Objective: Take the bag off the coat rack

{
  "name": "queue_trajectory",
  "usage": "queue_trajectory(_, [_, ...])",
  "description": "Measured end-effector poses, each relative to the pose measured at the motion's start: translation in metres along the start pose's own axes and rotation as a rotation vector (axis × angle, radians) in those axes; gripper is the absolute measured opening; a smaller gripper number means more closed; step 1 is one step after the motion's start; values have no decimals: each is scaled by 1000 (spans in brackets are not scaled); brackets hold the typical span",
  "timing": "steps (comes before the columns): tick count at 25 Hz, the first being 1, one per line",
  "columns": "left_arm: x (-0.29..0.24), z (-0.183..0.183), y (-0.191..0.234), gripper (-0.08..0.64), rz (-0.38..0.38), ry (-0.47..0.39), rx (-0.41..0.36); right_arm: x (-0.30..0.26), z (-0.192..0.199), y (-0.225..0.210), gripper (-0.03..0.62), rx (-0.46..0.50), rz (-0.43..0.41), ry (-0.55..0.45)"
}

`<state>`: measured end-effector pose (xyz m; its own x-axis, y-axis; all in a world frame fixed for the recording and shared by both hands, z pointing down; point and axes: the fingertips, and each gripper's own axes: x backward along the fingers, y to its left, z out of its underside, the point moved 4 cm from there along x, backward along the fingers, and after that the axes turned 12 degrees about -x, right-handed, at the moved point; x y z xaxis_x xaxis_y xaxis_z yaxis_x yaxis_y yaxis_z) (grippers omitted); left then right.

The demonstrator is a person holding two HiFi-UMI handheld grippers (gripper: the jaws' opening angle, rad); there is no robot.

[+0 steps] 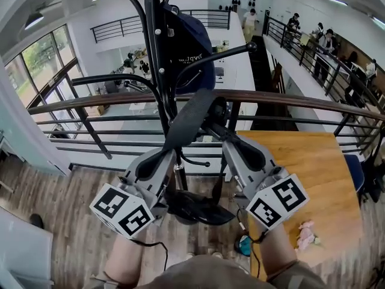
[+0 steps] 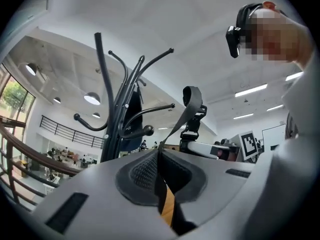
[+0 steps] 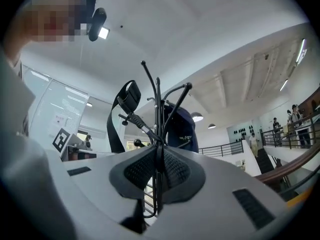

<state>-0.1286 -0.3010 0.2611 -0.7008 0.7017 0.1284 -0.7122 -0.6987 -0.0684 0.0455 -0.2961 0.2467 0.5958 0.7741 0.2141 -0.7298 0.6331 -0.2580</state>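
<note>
Closest to the person, the left gripper (image 1: 173, 150) is pinching the black strap (image 1: 189, 119) edge-on, with its jaws fully together on the webbing and the strap running up and away out of the pads. Just beyond it, the right gripper (image 1: 219, 128) is clamping the same strap further along, jaws almost together with only the thin strap end between the pads. Near that grip the strap is folding over into a loop. Both grippers are sitting just in front of the coat rack (image 1: 156, 59) pole, above its dark base (image 1: 201, 212) on the floor. Further up and behind the pole, the navy bag (image 1: 194, 53) is hanging from an upper arm of the rack, so it is not off yet. Whether the strap or a top handle is catching on that arm is not readable from these views. Judging progress, reach and grasp are looking done and the two-handed hold on the strap is looking firm. Lifting the bag's hang point up over the knob end of the arm and carrying the bag clear of the rack is what is remaining. Off to the right, a wooden table (image 1: 301, 161) is standing with its far edge against the railing (image 1: 108, 101), and a small pink item (image 1: 307, 235) is lying near its front edge. Beyond the railing, a lower floor with people is showing.
</note>
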Motion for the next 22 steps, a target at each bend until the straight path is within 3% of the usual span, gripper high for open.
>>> queue_trajectory(10, [-37, -21, -55, 17, 159, -84, 0, 92, -53, -14, 52, 105, 148, -95])
queue_trajectory(15, [-51, -19, -74, 17, 271, -75, 21, 131, -61, -4, 52, 141, 277, -113])
queue_trajectory(22, [-96, -4, -142, 17, 463, -65, 58, 210, -61, -25, 52, 134, 473, -127])
